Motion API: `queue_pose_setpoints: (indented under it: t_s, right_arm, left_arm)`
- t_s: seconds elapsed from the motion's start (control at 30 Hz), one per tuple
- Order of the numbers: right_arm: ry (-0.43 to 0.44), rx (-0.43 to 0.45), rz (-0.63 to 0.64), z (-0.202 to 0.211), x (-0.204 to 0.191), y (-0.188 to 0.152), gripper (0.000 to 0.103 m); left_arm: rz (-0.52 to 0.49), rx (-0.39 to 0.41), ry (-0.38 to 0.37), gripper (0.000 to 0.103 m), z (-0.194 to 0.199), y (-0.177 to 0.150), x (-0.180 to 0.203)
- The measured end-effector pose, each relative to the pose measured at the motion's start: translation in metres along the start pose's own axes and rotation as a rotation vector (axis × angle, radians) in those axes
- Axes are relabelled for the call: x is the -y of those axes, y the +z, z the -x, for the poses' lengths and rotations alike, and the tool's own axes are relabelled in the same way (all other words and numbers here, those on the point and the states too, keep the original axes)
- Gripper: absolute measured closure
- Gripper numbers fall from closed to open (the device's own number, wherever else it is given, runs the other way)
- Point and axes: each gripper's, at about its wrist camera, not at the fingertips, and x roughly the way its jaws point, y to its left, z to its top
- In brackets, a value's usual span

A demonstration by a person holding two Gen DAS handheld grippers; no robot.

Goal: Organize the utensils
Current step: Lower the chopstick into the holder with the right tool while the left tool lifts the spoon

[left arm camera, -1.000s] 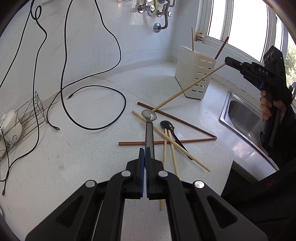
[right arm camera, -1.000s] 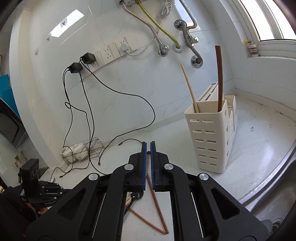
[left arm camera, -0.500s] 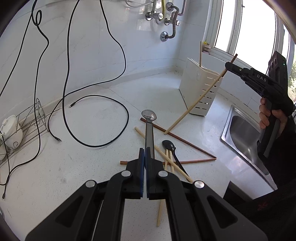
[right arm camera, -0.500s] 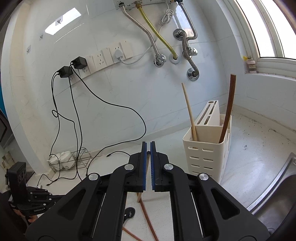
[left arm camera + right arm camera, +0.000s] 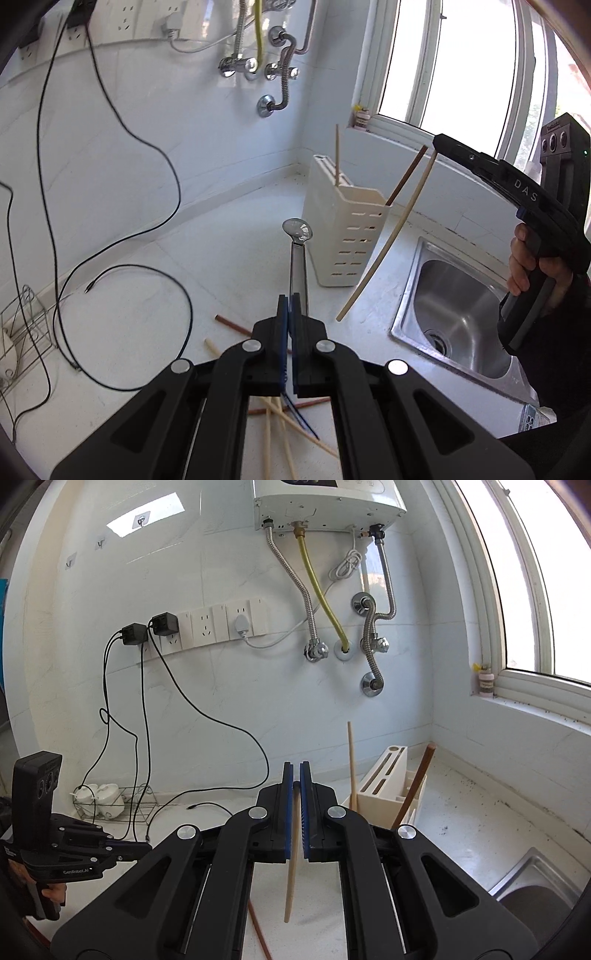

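Observation:
My left gripper (image 5: 289, 301) is shut on the handle of a metal spoon (image 5: 298, 254) and holds it in the air, bowl pointing at the cream utensil holder (image 5: 345, 236). My right gripper (image 5: 295, 775) is shut on the top of a pale wooden chopstick (image 5: 291, 867) that hangs down above the counter; it also shows in the left wrist view (image 5: 391, 236), right of the holder. The holder (image 5: 388, 786) has a pale chopstick (image 5: 351, 764) and a brown chopstick (image 5: 415, 786) standing in it. Several chopsticks (image 5: 273, 432) lie on the counter under my left gripper.
A steel sink (image 5: 458, 314) is sunk in the counter right of the holder. Black cables (image 5: 140, 266) loop over the counter at the left. A wire rack with white dishes (image 5: 107, 801) stands at the far left by the wall. Pipes (image 5: 369, 642) run down the wall.
Both grippers have risen. The spoon has lifted off the counter and moved toward the holder. The pale chopstick's lower end has left the counter and it hangs steeper beside the holder.

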Motion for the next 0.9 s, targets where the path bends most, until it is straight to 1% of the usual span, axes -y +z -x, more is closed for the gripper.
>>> queue_pose_setpoints:
  t_s: [0.17, 0.23, 0.3, 0.4, 0.57, 0.7, 0.9]
  right_arm:
    - [-0.030, 0.068, 0.028, 0.018, 0.010, 0.034, 0.100]
    - [-0.043, 0.091, 0.041, 0.022, 0.013, 0.049, 0.100]
    - [-0.049, 0.107, 0.048, 0.025, 0.015, 0.061, 0.100]
    - [-0.055, 0.131, 0.055, 0.027, 0.020, 0.078, 0.100]
    - [-0.067, 0.169, 0.062, 0.028, 0.031, 0.104, 0.100]
    - [-0.083, 0.203, 0.073, 0.029, 0.036, 0.121, 0.100]
    - [-0.114, 0.225, 0.090, 0.027, 0.044, 0.136, 0.100]
  left_arm:
    - [-0.046, 0.045, -0.063, 0.102, 0.001, 0.031, 0.021]
    - [-0.057, 0.055, -0.071, 0.102, 0.002, 0.042, 0.027]
    - [-0.063, 0.049, -0.074, 0.102, 0.000, 0.056, 0.032]
    - [-0.075, 0.019, -0.076, 0.102, -0.005, 0.074, 0.038]
    - [-0.092, -0.057, -0.088, 0.102, -0.019, 0.096, 0.044]
    - [-0.099, -0.104, -0.081, 0.102, -0.032, 0.106, 0.045]
    - [-0.119, -0.204, -0.107, 0.102, -0.053, 0.115, 0.050]
